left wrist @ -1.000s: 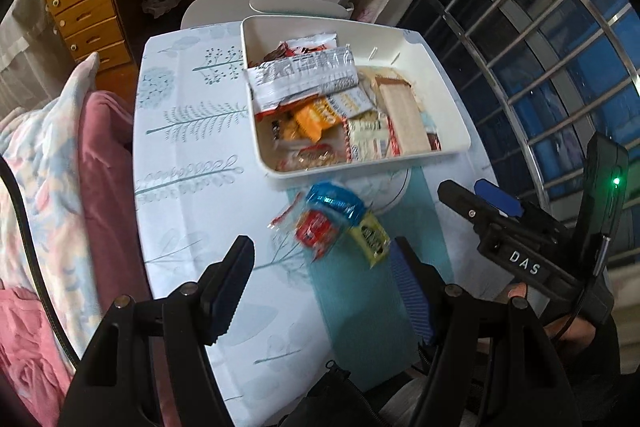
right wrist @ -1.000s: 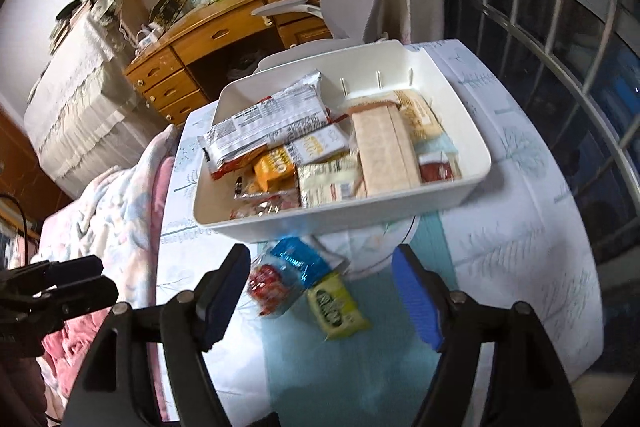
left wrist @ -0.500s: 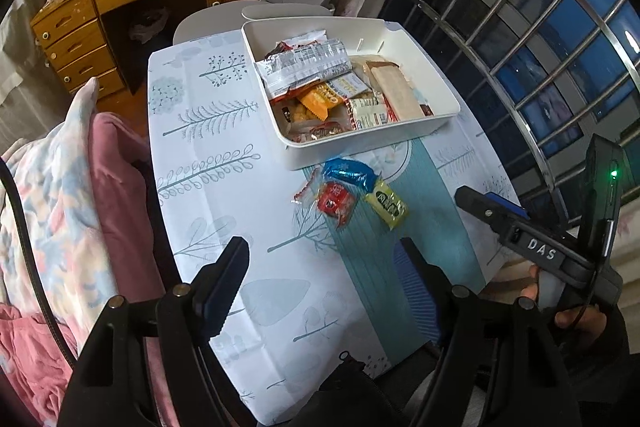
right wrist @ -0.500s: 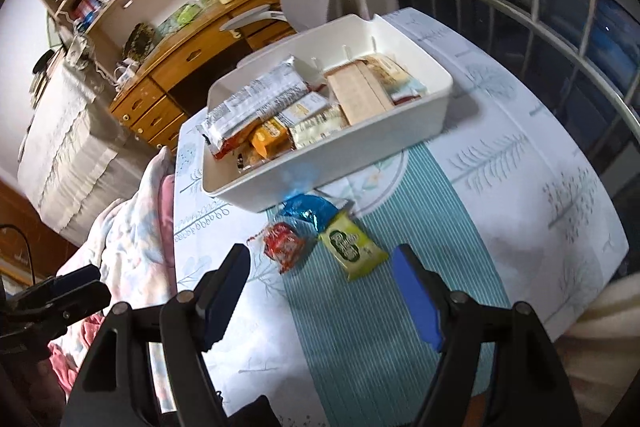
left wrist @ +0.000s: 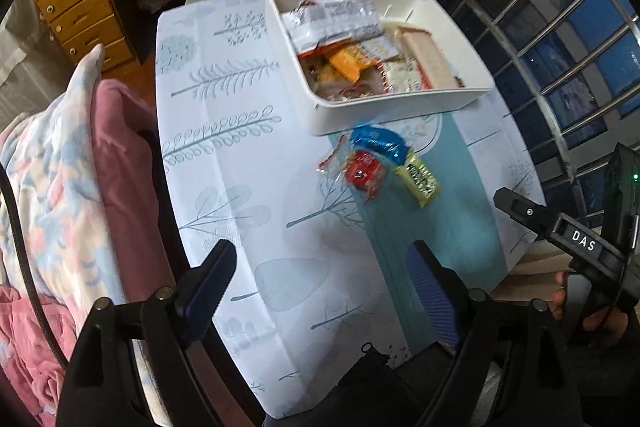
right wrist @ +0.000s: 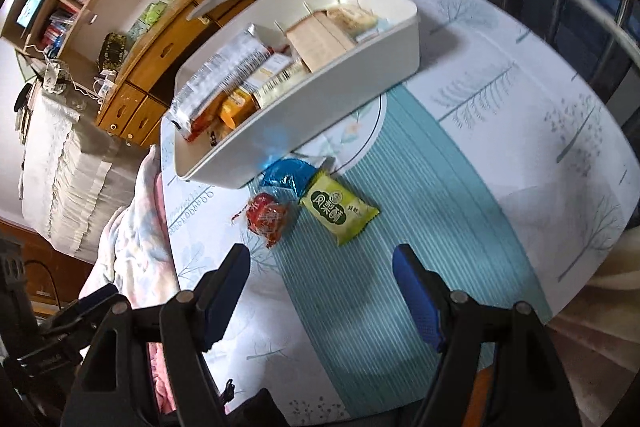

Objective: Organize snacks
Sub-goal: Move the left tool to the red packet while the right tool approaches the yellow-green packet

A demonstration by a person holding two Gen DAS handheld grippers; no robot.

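White bin (left wrist: 384,111) sits ahead of my left gripper (left wrist: 324,283), mostly filled; its jaws have just been opening, nothing between them. Three packets wait loose beside the bin: blue (left wrist: 376,141), red (left wrist: 364,173), green (left wrist: 418,179). Right view: my right gripper (right wrist: 322,285) is spread and empty, the green packet (right wrist: 338,209) straight ahead, path clear, bin (right wrist: 320,83) beyond.

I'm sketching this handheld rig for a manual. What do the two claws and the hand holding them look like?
Both are black frames with silver rivets and ribbed blue pads. The left claw has a black cable at its side. The right claw, seen from the left wrist camera, carries a white "DAS" label and a green light; the hand holding it wears a dark sleeve.
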